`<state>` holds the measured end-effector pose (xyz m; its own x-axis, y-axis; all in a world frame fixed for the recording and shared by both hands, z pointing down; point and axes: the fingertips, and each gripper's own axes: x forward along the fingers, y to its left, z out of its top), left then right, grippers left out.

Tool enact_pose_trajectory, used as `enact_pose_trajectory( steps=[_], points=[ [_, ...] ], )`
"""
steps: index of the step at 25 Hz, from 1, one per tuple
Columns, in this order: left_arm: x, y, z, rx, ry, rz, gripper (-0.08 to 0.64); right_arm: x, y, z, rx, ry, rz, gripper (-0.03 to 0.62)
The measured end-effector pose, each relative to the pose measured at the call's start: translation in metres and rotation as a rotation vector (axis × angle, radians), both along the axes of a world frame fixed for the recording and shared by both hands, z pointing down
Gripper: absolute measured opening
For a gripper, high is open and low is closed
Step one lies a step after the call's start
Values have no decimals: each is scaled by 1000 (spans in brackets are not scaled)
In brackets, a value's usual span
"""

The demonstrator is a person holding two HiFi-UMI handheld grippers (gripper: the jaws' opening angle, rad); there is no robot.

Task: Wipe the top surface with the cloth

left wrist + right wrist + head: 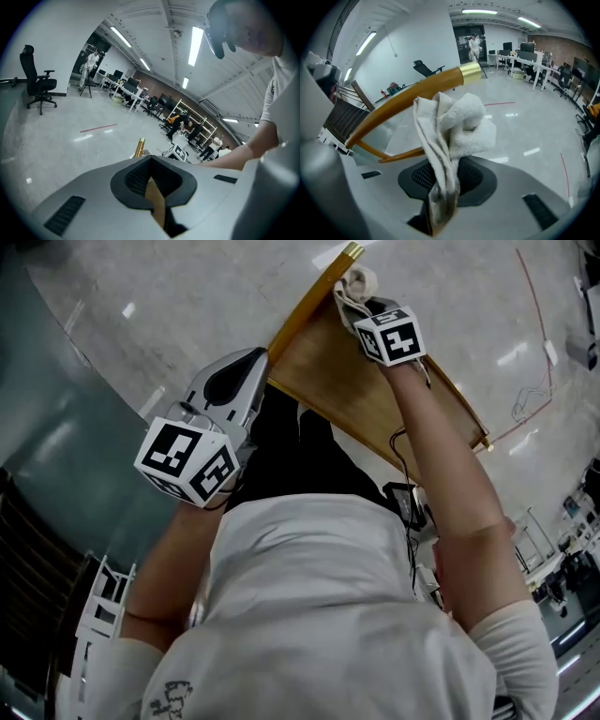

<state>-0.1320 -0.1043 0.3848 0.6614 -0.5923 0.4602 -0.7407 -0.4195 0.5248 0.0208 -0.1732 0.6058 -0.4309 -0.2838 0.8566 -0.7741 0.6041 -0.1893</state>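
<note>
Cloth (457, 124) in R tongs (440, 199) at far corner of wood top (375, 404); L tongs (153, 190) tight on its near edge.

The person's torso (309, 615) hides the near half of the wooden surface (347, 381) in the head view. The right gripper (366, 307) has its jaws masked by its own marker cube, so the white cloth (359, 279) shows only as a bunch at 12 o'clock. Between the closed jaws of the left gripper (150, 164), the surface is a mere sliver. Workers (187, 126) at 2 o'clock are too small to describe.
</note>
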Motion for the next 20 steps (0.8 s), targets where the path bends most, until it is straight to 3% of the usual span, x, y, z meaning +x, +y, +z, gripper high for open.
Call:
enact_pose_trajectory(
  steps=[3,14,20],
  points=[
    [1,-2,5,-21,10,9,8,4,-4,20,-33,21,28,101],
    [1,3,19,-60,26,30,8,-22,12,27,-48,-70,90,101],
    [0,11,20,-44,40,20,8,-63,64,29,-94,-107,26,101]
  ],
)
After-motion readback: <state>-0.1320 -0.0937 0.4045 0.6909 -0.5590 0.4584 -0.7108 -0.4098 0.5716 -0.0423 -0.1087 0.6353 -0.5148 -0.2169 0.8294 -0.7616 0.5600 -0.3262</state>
